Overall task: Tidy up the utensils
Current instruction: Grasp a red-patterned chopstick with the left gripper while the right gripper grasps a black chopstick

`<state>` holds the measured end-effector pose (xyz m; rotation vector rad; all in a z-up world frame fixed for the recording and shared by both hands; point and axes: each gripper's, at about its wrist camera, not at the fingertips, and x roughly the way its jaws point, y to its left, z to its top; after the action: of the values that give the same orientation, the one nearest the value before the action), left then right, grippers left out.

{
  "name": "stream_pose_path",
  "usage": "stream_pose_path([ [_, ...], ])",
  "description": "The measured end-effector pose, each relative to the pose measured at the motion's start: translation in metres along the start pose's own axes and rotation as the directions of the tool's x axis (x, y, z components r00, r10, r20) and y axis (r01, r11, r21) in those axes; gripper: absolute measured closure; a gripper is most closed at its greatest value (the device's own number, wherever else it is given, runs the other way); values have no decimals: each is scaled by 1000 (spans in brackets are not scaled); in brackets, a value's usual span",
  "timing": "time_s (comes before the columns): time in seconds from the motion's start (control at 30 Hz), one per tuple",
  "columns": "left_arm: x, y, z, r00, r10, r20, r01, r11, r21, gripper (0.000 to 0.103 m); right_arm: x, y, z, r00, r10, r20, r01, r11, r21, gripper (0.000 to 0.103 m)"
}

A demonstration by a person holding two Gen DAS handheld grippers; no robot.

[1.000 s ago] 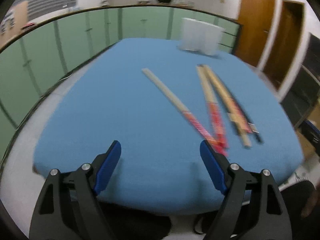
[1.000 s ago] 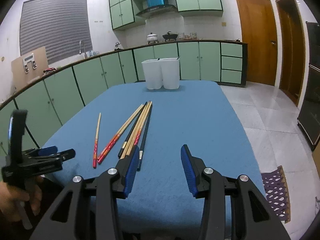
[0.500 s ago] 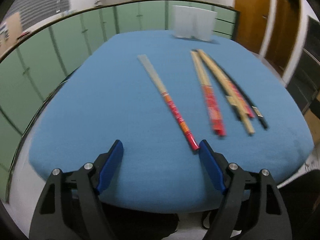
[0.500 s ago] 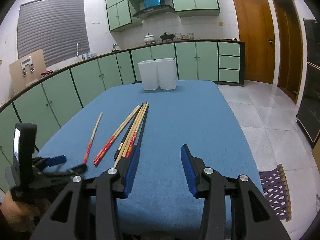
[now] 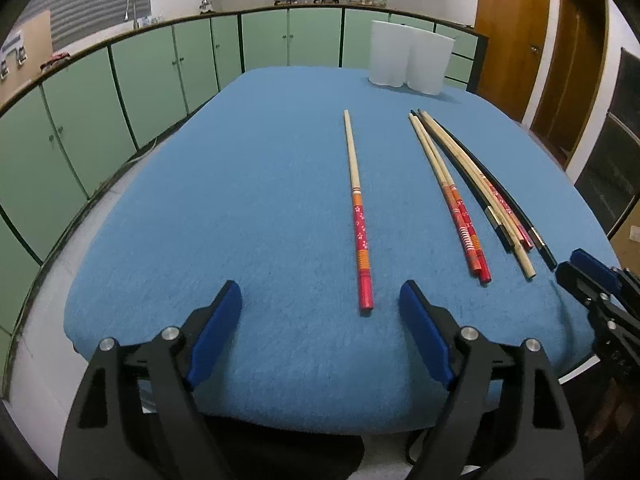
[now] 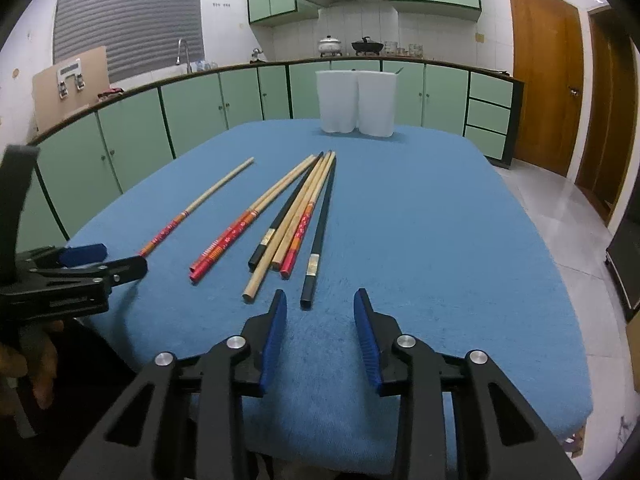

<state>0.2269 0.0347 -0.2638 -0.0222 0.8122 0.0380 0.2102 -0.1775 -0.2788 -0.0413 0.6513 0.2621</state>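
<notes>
The blue cloth-covered table [image 5: 224, 208] fills a kitchen of green cabinets [image 6: 200, 108], two white containers [image 6: 355, 102] standing at its far edge. Since a second ago the left gripper [image 5: 320, 312] has swung to face the lone chopstick [image 5: 357, 208] squarely, its red end now just left of the right pad: likely the first pick. The bundle of chopsticks [image 6: 296, 216] lies right of it, untouched. The right gripper [image 6: 320, 320] waits behind the bundle. Both grippers gape wide, holding nothing.
</notes>
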Motion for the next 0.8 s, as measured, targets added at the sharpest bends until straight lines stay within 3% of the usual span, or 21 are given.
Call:
stream_pose_path([
  [0.2,6,-5,0,999,-3,47,2,1000,20,24,7,3,-1,999,-22,29,23,1000,-17,80],
  [0.3,6,-5,1,998,-17,58,16,1000,18,35,10,2,1,999,-20,33,20,1000,-10,86],
  [0.43,5,-4,-1,997,-35,62,34,999,15,49,9,2,0,999,-18,36,18,1000,-4,86],
  [0.8,3,-11,-2,994,-75,78,72,997,39,61,10,2,-2,999,-24,48,24,1000,5,86],
])
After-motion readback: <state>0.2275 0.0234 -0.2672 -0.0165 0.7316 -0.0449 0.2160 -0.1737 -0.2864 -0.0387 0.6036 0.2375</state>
